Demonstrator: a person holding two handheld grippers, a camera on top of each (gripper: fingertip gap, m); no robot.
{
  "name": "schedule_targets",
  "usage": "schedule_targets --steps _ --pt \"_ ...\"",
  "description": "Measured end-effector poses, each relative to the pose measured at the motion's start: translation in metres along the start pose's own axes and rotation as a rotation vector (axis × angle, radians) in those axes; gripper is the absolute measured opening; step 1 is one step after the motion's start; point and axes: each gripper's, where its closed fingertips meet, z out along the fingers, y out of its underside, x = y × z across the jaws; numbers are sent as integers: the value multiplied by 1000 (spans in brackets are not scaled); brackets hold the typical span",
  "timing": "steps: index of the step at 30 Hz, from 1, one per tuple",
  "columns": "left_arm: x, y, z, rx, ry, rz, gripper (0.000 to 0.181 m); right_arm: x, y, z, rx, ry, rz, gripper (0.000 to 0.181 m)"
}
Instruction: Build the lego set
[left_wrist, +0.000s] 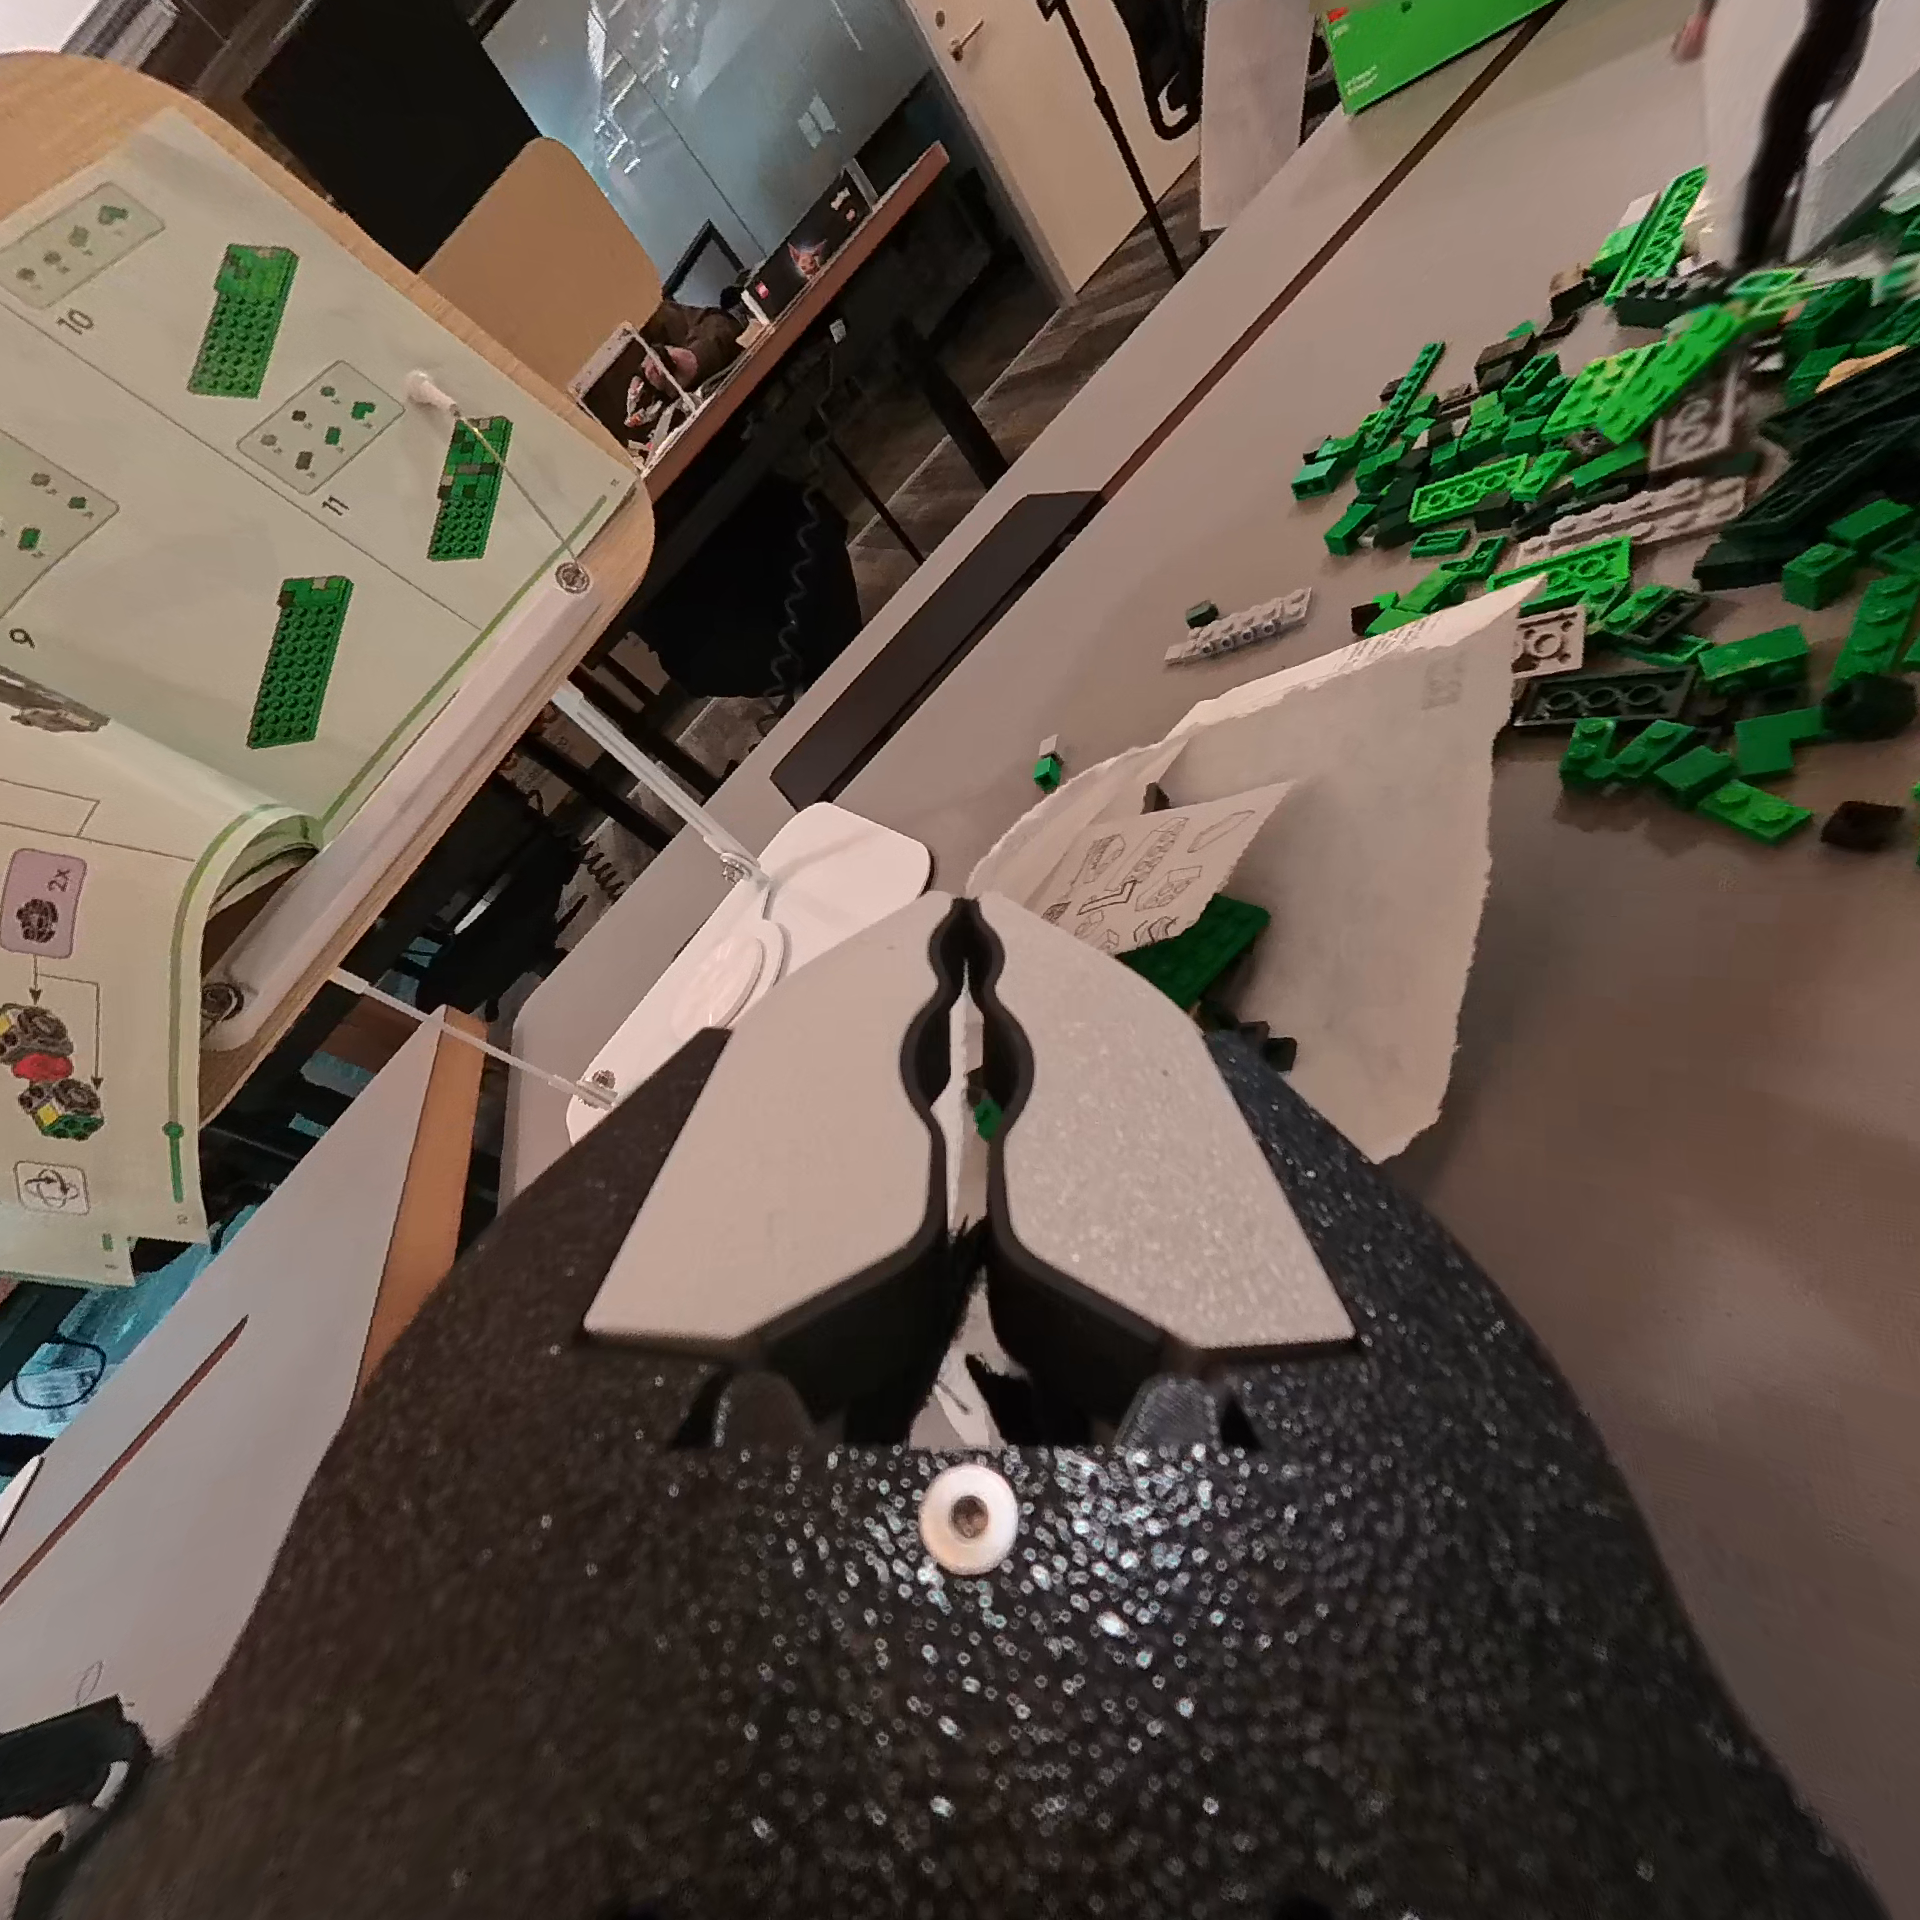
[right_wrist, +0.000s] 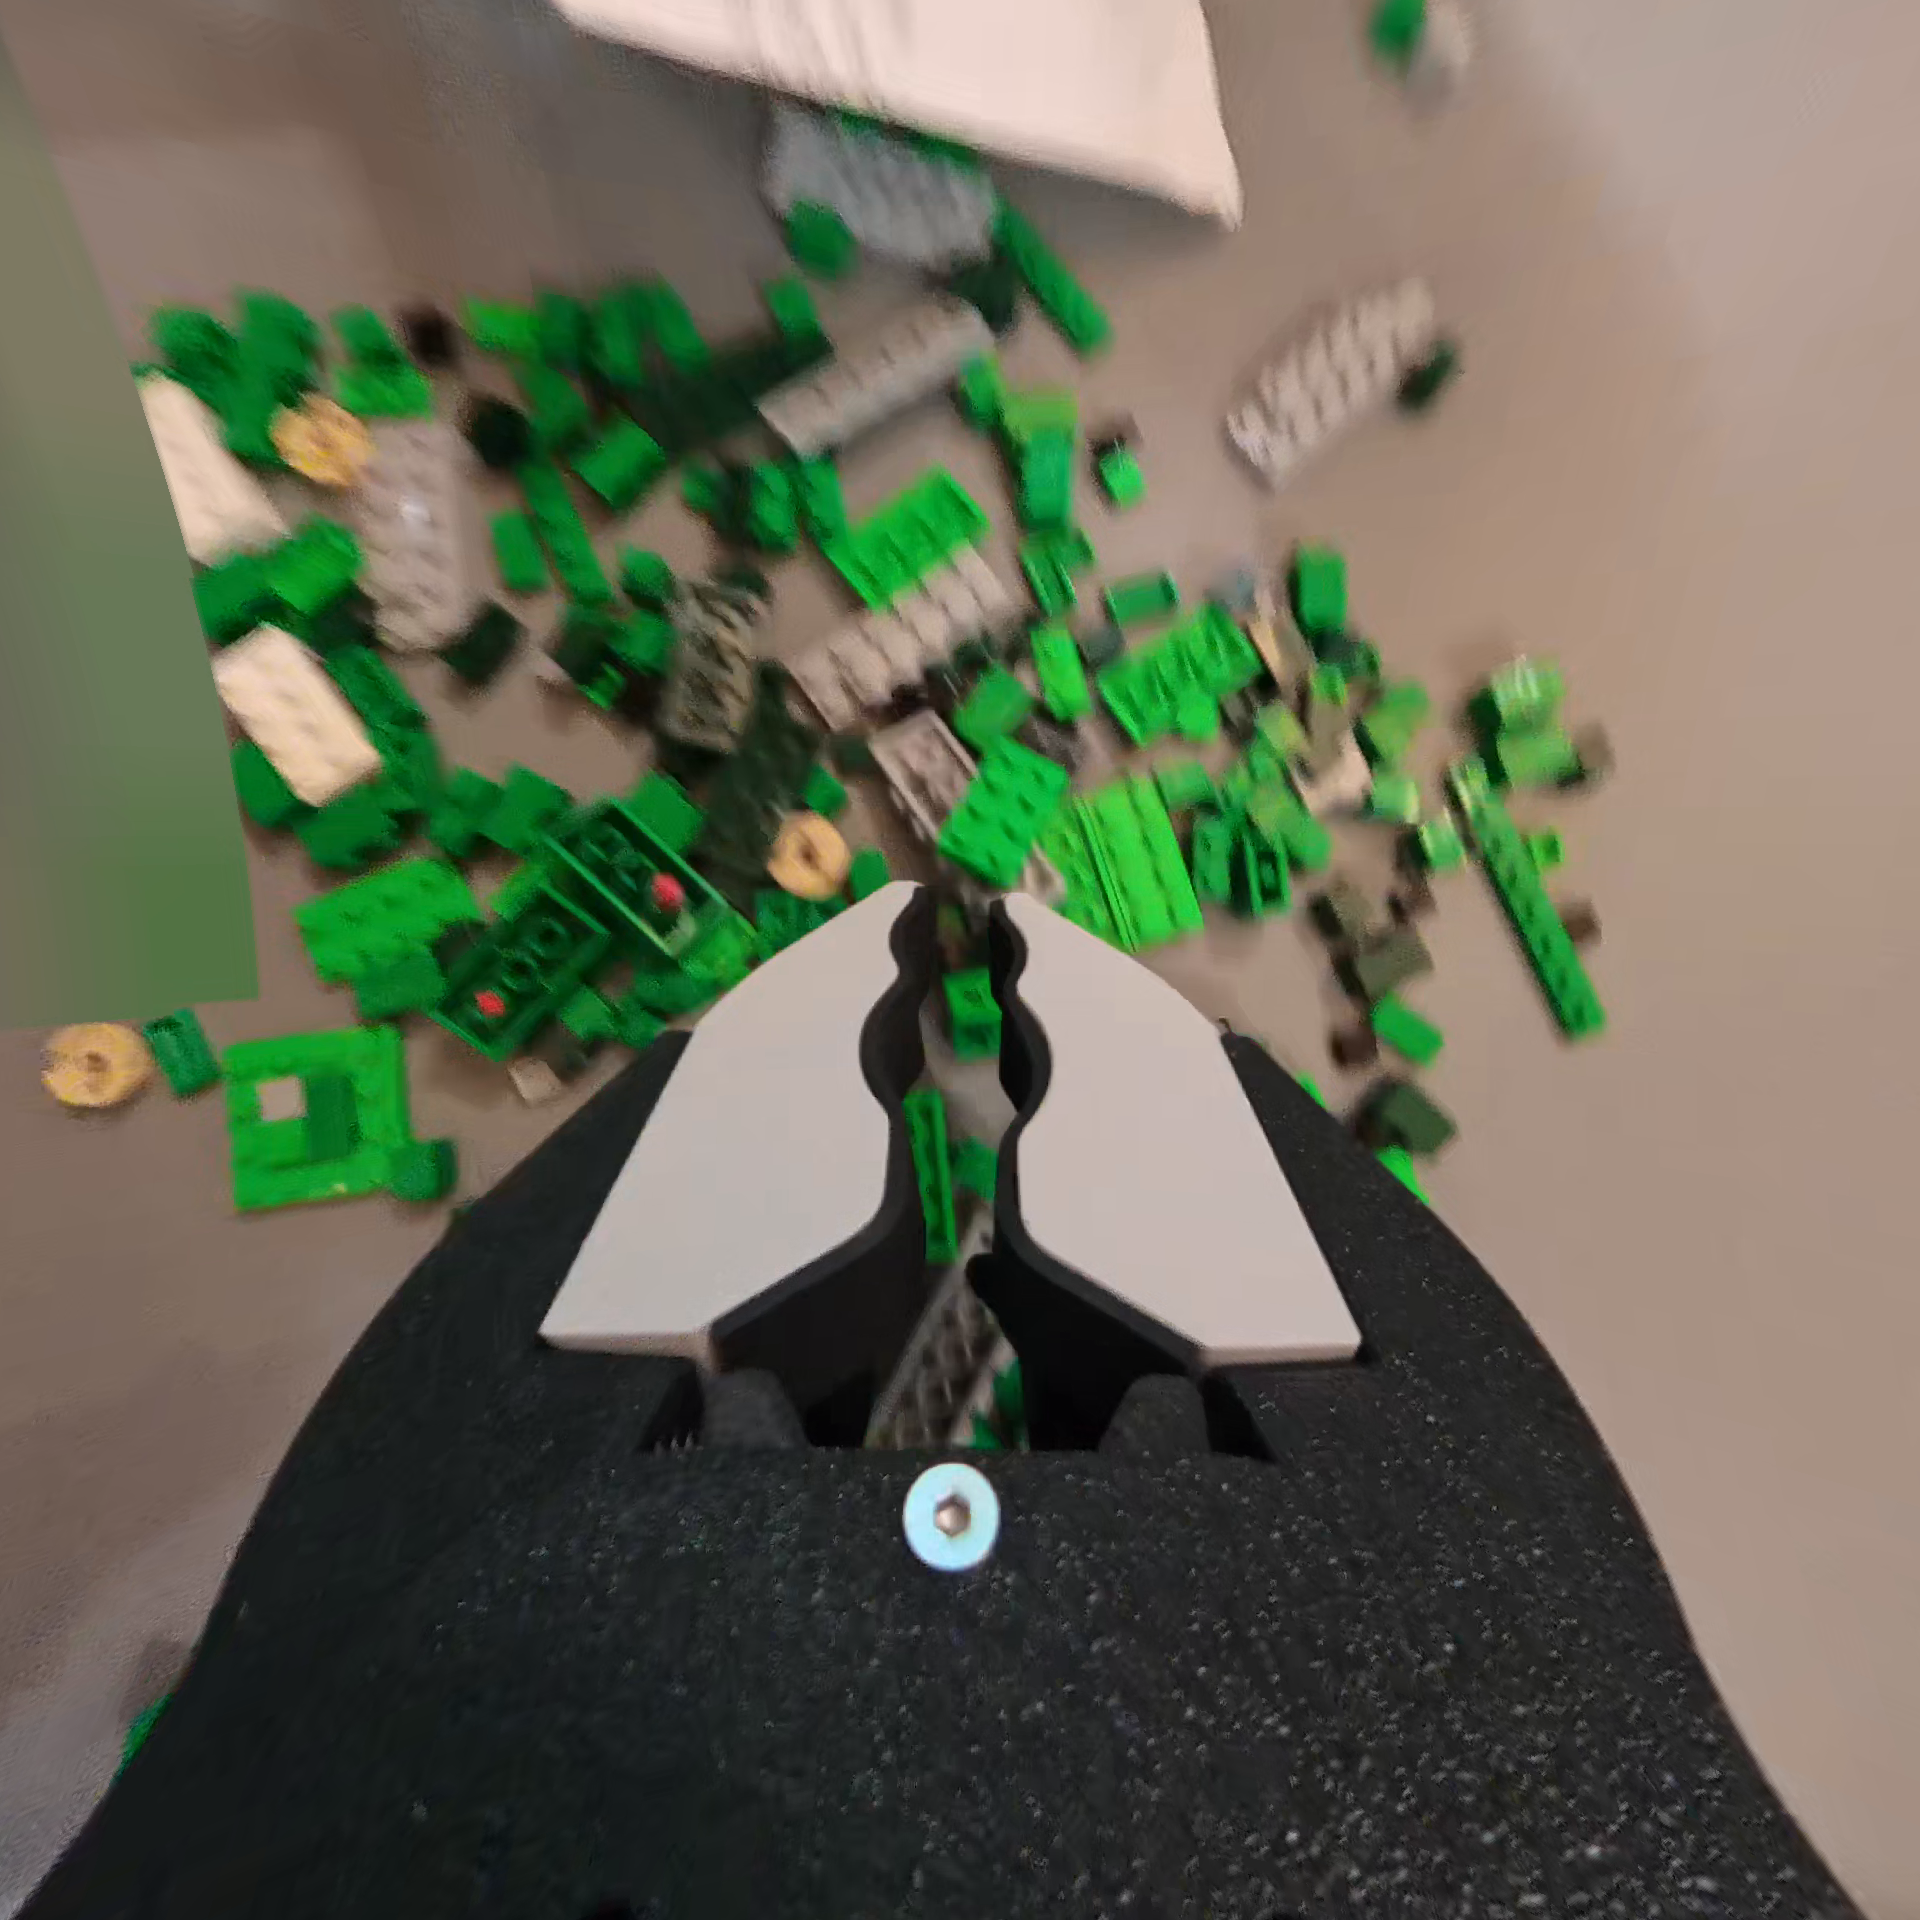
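- A grey table is being covered with a loose pile of green, grey and black lego pieces, shown blurred in the right wrist view.
- An open instruction booklet is being propped on a stand at the table's edge, with desks visible behind.
- A torn white paper bag is lying open beside the pile; its contents cannot be told.
- The left gripper is being held with jaws together.
- The right gripper is being held over the pieces, jaws slightly apart.

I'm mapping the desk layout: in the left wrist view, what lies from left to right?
Open instruction booklet → closed left gripper → torn white paper bag → pile of green bricks.
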Motion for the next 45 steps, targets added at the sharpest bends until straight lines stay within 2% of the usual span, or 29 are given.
schedule_targets --steps 3,6,10,13,15,20,24,26,29,34,38,41,45 --pt "1 0 0 -2 2 6 0 -14 -27 13 68 -50 -70 9" --pt "1 0 0 -4 2 11 0 -17 -35 26 34 -59 -118 8" --pt "2 0 0 -6 4 21 0 -8 -10 34 -166 -45 -134 7" --pt "3 0 0 -10 6 34 0 21 1 28 -248 121 -130 8" --pt "4 -1 0 -12 4 47 0 27 7 23 -286 154 -152 8" --pt "4 -2 -1 -10 1 63 0 -6 -4 21 -166 -61 -118 8" --pt "4 -3 -2 -8 0 64 0 -17 0 24 -193 -129 -118 8" --pt "4 -3 -2 -8 0 66 0 -8 4 25 -237 -61 -134 6" --pt "4 -3 -2 -9 0 69 0 23 16 19 -344 138 -167 11" --pt "5 -3 -2 -9 2 75 0 8 6 20 -254 41 -130 14" --pt "5 -4 -2 -9 2 79 0 23 10 14 -276 136 -125 19" --pt "6 -4 -2 -9 4 81 0 38 11 10 -251 216 -31 28" --pt "6 -4 -2 -10 4 87 0 46 18 13 -227 238 114 46"
